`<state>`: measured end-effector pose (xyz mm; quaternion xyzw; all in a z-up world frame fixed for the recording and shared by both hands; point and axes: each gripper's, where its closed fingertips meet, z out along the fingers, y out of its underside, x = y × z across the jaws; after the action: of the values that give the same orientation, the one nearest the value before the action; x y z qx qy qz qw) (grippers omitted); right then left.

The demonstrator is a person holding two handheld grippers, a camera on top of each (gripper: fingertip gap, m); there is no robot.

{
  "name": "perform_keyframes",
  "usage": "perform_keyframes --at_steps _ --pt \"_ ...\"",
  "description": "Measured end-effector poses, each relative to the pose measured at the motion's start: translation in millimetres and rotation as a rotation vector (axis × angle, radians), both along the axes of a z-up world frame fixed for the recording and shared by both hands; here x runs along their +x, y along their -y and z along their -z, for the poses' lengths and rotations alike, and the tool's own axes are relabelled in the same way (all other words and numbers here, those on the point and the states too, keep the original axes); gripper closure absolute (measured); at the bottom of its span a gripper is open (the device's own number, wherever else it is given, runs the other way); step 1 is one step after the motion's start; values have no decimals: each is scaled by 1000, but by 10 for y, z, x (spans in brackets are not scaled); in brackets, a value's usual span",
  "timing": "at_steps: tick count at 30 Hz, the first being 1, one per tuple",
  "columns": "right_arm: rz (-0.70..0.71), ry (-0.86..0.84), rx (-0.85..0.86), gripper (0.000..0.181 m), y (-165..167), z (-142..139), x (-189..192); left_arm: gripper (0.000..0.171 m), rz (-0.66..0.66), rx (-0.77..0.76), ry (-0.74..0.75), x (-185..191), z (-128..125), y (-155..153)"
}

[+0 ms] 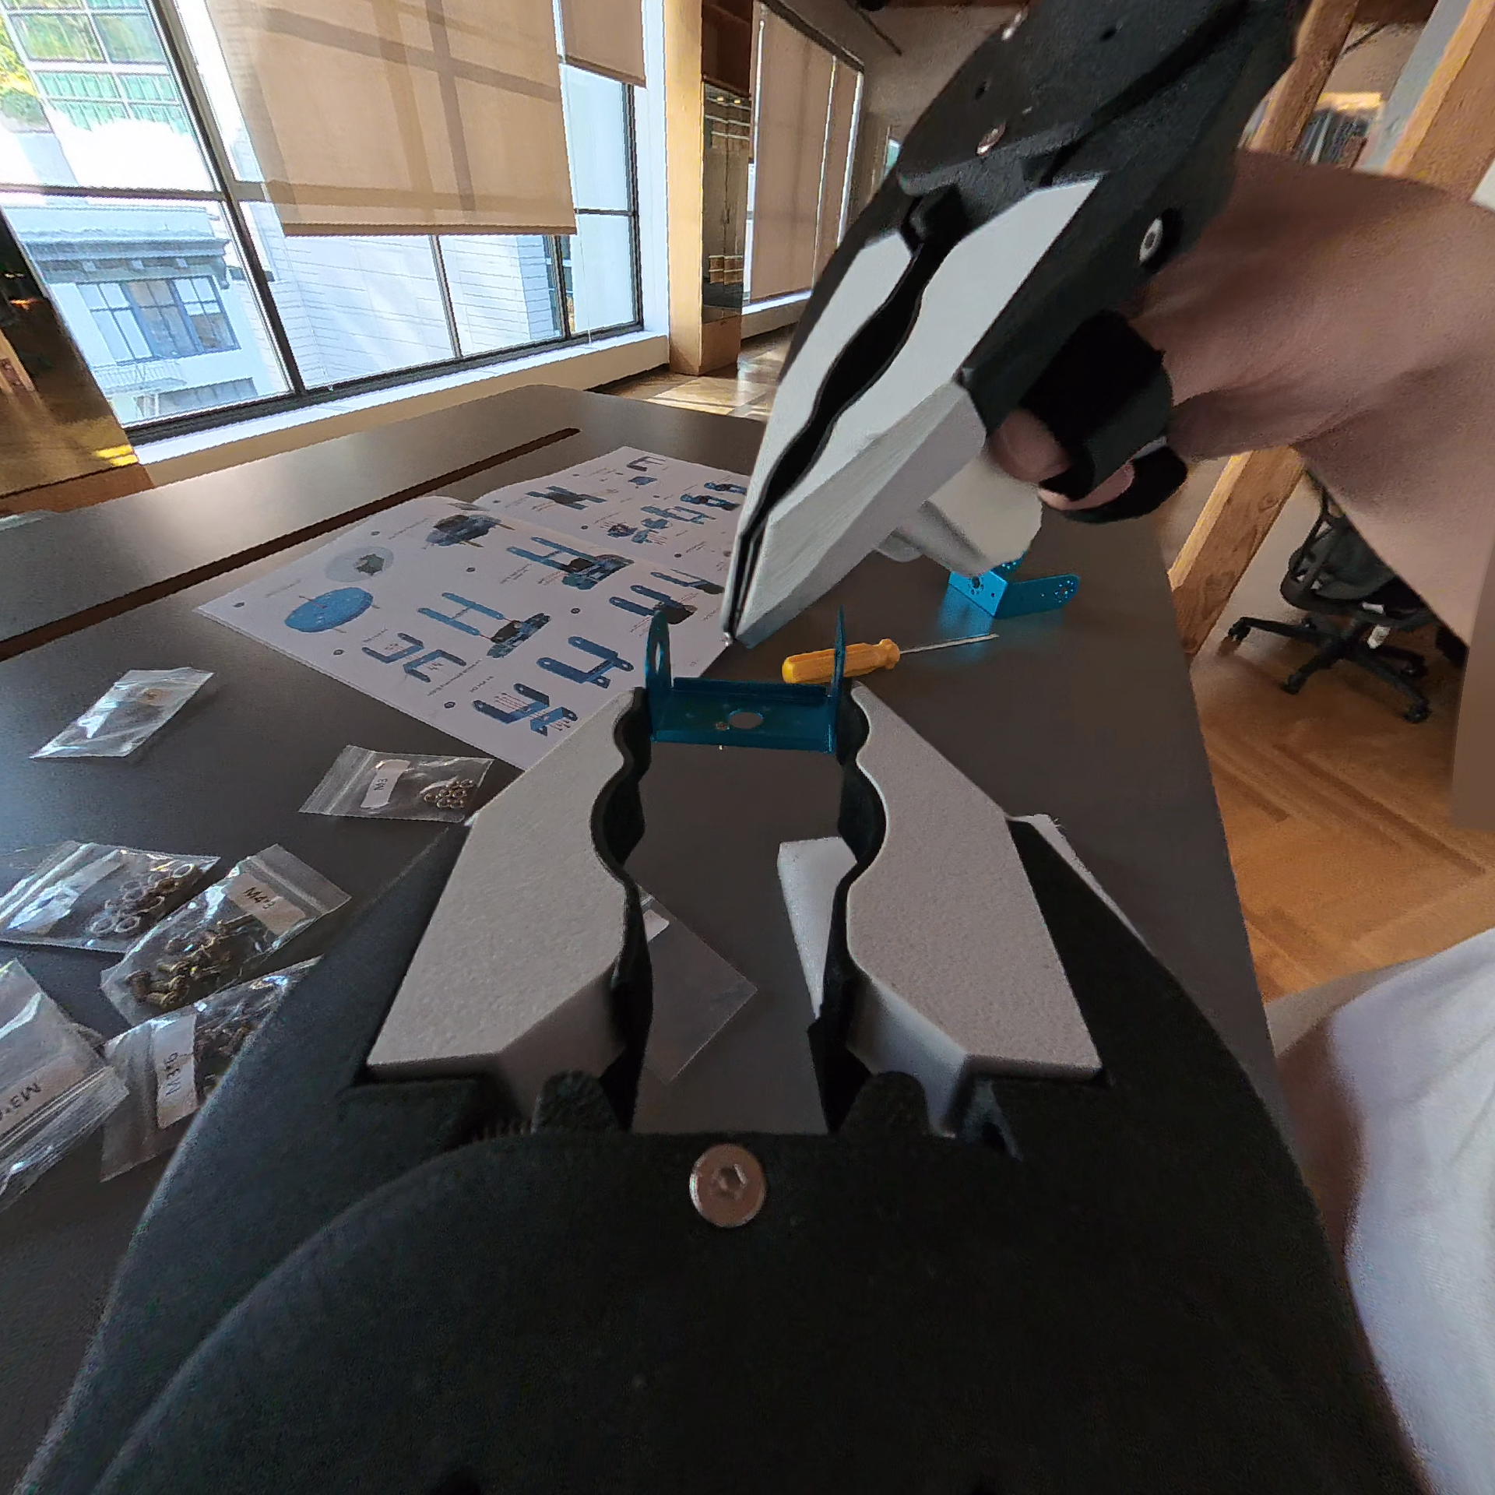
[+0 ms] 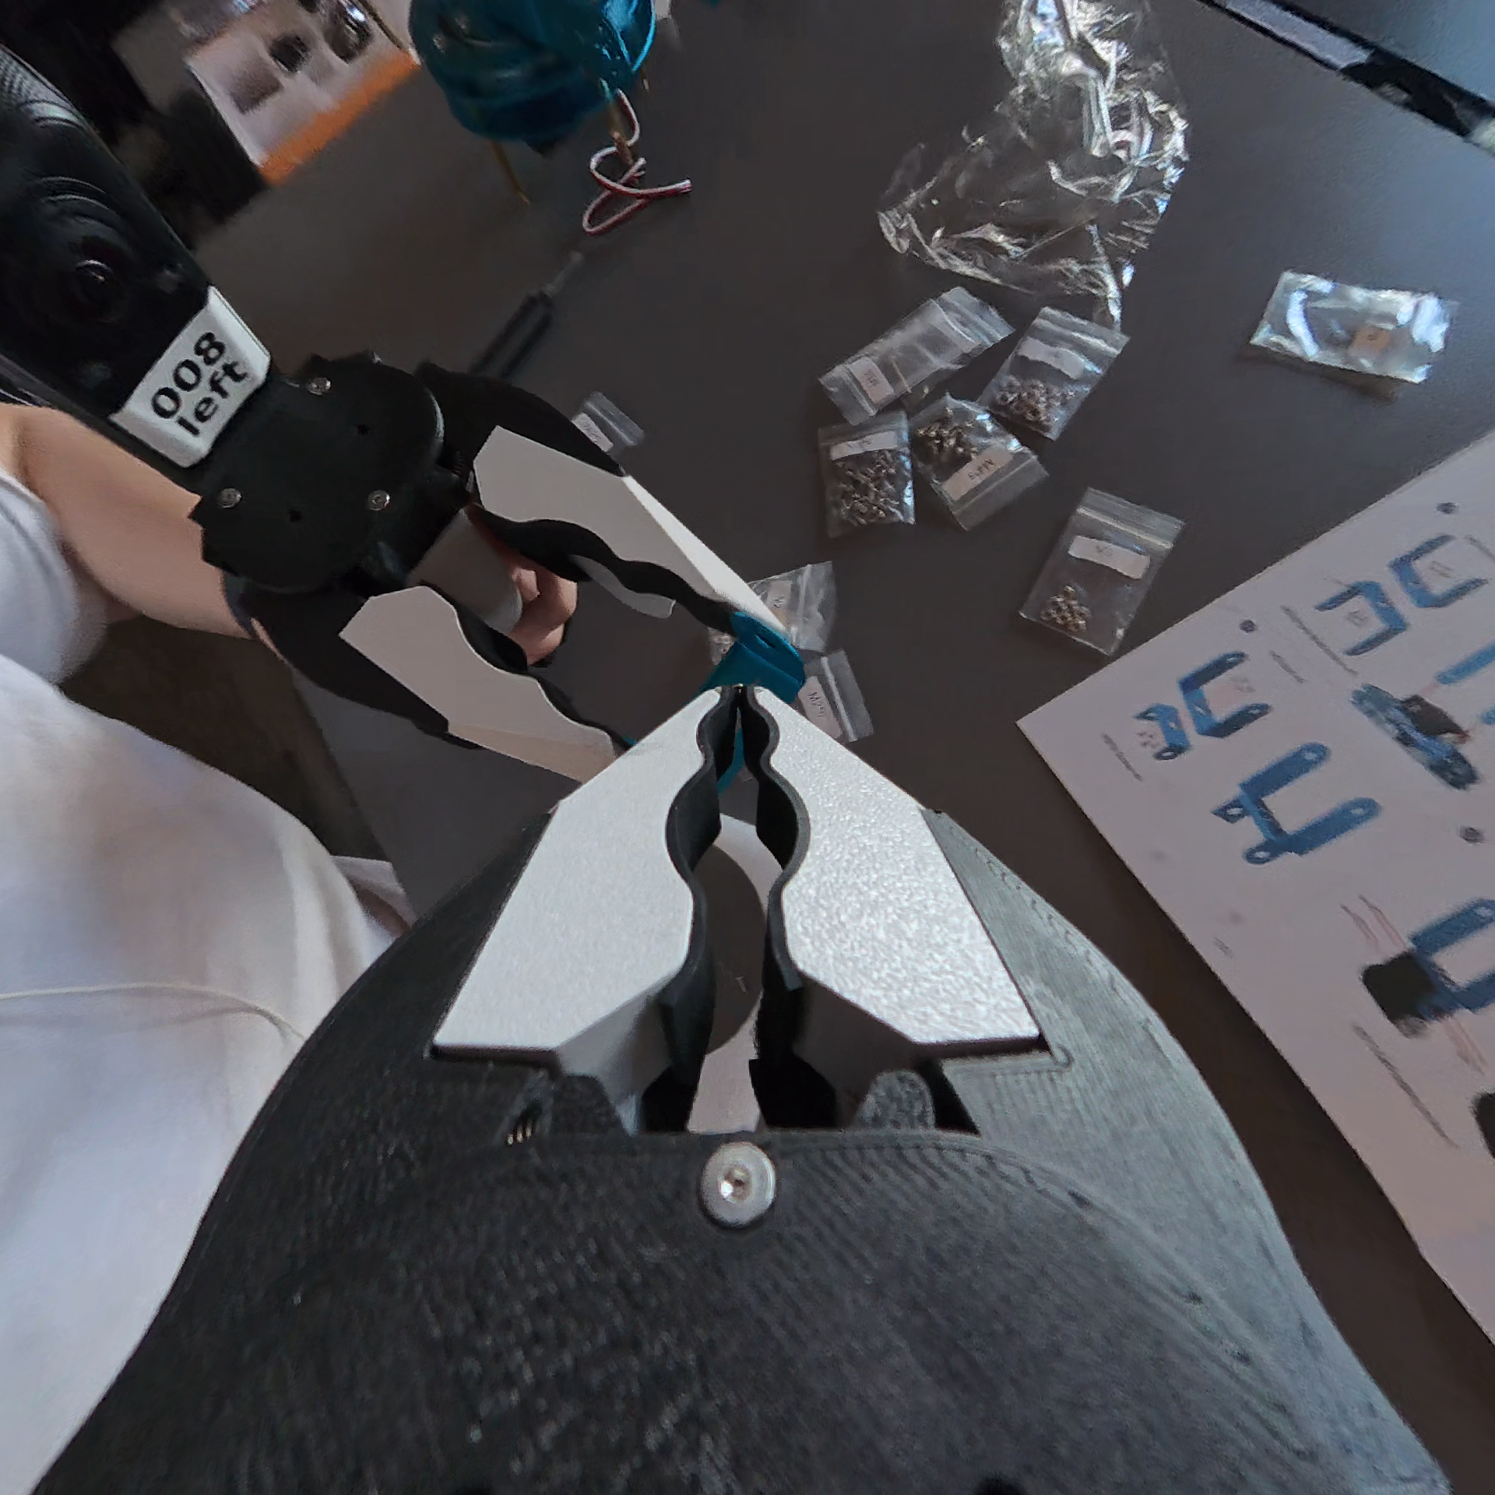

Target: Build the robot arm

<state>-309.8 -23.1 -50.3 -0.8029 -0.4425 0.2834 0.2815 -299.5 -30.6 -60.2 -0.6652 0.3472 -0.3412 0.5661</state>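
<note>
My left gripper [image 1: 748, 708] is shut on a blue U-shaped metal bracket [image 1: 740, 716] and holds it by its two upright ends just above the dark table [image 1: 1052, 768]. My right gripper [image 1: 732, 639] comes down from the upper right with its jaws closed. It pinches a tiny screw-like part [image 2: 740, 690] at its tips, right above the bracket. In the right wrist view my right gripper [image 2: 740, 696] points at the bracket [image 2: 760, 655], which my left gripper [image 2: 704, 683] holds from the left.
A yellow screwdriver [image 1: 841, 655] and a second blue bracket [image 1: 1011, 590] lie beyond the held bracket. A printed parts sheet [image 1: 501, 599] lies to the left. Several small hardware bags [image 2: 946, 461], crumpled plastic [image 2: 1043, 154] and a blue round part [image 2: 526, 57] sit nearby. The table edge [image 1: 1197, 768] runs on the right. Both grippers' tips are close together, under 4 cm apart.
</note>
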Motion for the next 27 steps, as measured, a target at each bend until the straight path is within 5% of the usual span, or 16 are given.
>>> perform_keyframes --at_steps 11,27 --pt "-115 -181 -156 181 52 57 -10 126 77 -45 65 35 -49 65" --pt "-295 196 5 180 93 271 30 127 72 33 -58 77 58 82"
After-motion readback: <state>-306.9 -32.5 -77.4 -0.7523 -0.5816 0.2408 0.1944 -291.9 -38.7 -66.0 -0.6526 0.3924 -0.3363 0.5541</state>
